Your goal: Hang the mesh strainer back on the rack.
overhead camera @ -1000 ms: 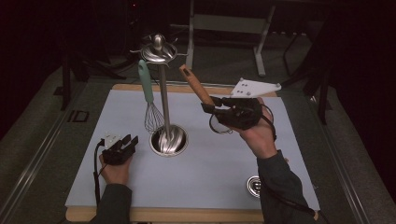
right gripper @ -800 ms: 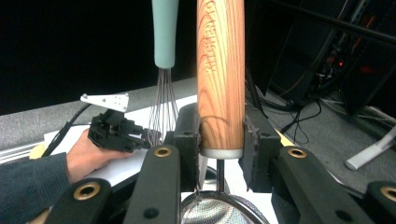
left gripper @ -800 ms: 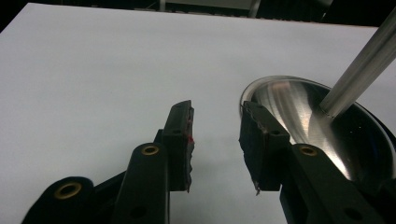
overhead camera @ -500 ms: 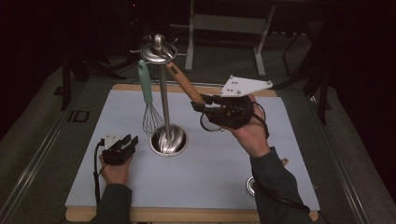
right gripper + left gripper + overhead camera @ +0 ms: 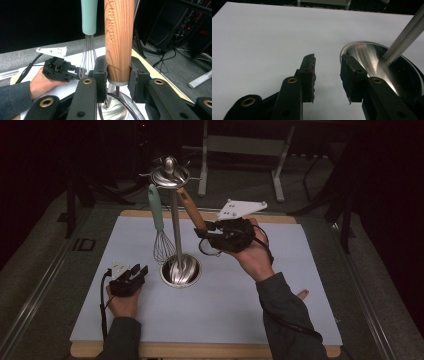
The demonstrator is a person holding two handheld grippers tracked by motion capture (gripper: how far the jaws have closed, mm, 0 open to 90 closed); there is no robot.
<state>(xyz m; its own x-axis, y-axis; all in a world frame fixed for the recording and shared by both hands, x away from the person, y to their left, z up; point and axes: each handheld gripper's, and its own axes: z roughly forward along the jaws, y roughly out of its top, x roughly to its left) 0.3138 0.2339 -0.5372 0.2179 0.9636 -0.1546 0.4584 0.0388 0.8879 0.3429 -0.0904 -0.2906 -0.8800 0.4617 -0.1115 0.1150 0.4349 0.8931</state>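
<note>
Wooden-handled strainer (image 5: 191,210) hangs above pale blue mat (image 5: 300,285) in dark room.

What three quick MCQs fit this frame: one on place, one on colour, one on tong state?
1. Where does the whisk hang?
A. On the stand, left of its pole
B. Flat on the mat
C. In the left tongs

2. What colour is the whisk's handle?
A. Red
B. Mint green
C. Black

3. What are the right tongs doing?
A. Standing open over bare mat
B. Clamping a wooden handle
C. Gripping the stand's pole

Answers:
1 A: in the high view the whisk dangles from the stand's top ring, left of the pole.
2 B: the right gripper view shows the pale green handle above the wires.
3 B: both pads press the wooden handle; the left tongs stand open beside the stand's base.
</note>
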